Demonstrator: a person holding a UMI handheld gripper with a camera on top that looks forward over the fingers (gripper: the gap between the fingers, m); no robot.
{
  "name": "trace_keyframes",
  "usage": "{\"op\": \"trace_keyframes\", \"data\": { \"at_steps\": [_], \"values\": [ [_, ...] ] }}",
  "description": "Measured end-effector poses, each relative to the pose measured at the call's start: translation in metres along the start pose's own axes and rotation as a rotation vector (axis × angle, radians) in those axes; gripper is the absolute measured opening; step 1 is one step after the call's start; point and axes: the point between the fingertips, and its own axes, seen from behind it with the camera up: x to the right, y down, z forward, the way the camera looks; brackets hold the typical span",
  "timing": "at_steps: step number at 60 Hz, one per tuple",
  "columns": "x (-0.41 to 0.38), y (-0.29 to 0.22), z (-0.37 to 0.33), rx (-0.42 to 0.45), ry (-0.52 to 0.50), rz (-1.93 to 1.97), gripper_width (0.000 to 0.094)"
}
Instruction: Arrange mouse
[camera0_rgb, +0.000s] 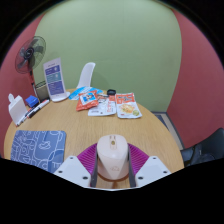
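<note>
At the bottom centre, the gripper (112, 172) has both purple pads (88, 158) pressed on the sides of a white computer mouse (112, 157), holding it over the round wooden table (110, 130). A blue patterned mouse pad (40, 148) lies at lower left. Further up the frame lie snack packets (105, 100), a white box (54, 78) and, upper left, a fan (32, 50).
</note>
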Motion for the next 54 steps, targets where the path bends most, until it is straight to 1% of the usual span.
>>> {"op": "trace_keyframes", "data": {
  "at_steps": [5,9,12,17,19,21,24,26,27,29,32,33,37,39,43,45,50,54],
  "values": [
    [0.009,-0.022,-0.019,0.029,0.043,0.012,0.0417],
    [0.013,-0.057,-0.049,0.093,0.083,0.025,0.0417],
    [0.009,-0.093,-0.078,0.159,0.096,0.051,0.0417],
    [-0.014,-0.152,-0.133,0.28,0.071,0.084,0.0414],
    [-0.03,-0.168,-0.153,0.319,0.058,0.084,0.0414],
    [-0.049,-0.177,-0.168,0.34,0.038,0.084,0.0415],
    [-0.087,-0.179,-0.178,0.349,-0.008,0.086,0.0413],
    [-0.116,-0.169,-0.177,0.334,-0.044,0.088,0.0412],
    [-0.129,-0.167,-0.172,0.314,-0.063,0.082,0.0413],
    [-0.155,-0.147,-0.162,0.272,-0.092,0.071,0.0413],
    [-0.19,-0.105,-0.142,0.188,-0.119,0.046,0.0413],
    [-0.203,-0.079,-0.138,0.167,-0.13,0.042,0.0414],
    [-0.236,-0.029,-0.109,0.053,-0.15,0.022,0.0413],
    [-0.245,-0.008,-0.1,0.02,-0.149,0.005,0.0415],
    [-0.254,0.018,-0.088,-0.011,-0.135,-0.027,0.0423],
    [-0.258,0.028,-0.083,-0.014,-0.129,-0.032,0.0453],
    [-0.265,0.048,-0.075,-0.049,-0.137,-0.031,0.048],
    [-0.266,0.049,-0.073,-0.037,-0.133,-0.033,0.0521]
  ]
}}
